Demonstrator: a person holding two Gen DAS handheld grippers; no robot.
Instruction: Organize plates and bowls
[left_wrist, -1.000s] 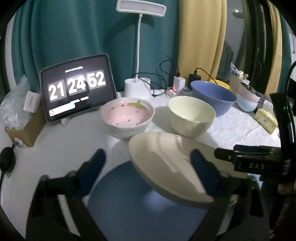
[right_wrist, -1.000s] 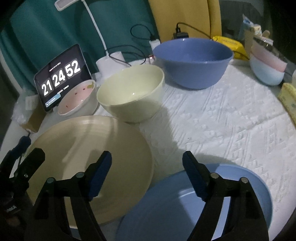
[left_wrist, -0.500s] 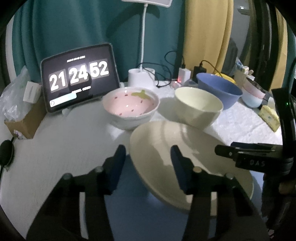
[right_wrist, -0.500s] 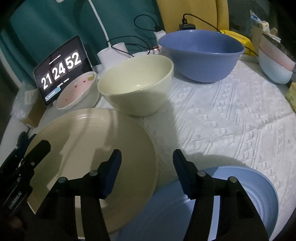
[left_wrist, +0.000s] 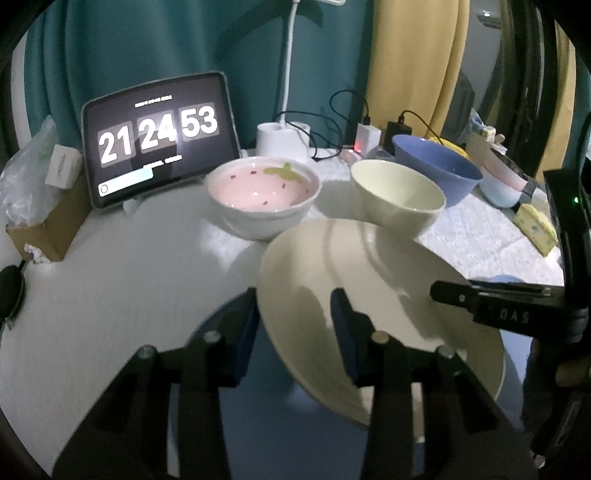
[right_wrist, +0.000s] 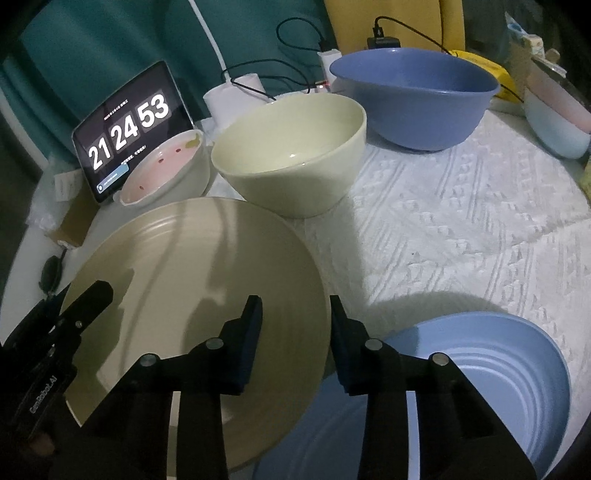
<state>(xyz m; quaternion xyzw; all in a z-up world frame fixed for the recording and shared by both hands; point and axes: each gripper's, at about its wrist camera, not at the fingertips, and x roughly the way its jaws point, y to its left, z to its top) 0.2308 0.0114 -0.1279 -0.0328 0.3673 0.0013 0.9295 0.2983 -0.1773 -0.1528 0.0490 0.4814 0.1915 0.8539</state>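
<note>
Beige plate (right_wrist: 177, 295) flanked by two closing grippers.
Its opposite rims are straddled by the left gripper (left_wrist: 293, 328) and right gripper (right_wrist: 295, 332); contact cannot be told.

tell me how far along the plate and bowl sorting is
Early. Nothing looks stacked yet: the strawberry bowl, cream bowl and big blue bowl stand apart. In hand: the left gripper and right gripper are closing on opposite rims of the beige plate, which lies tilted over the blue plate. Left: seating the plates, nesting the bowls.
</note>
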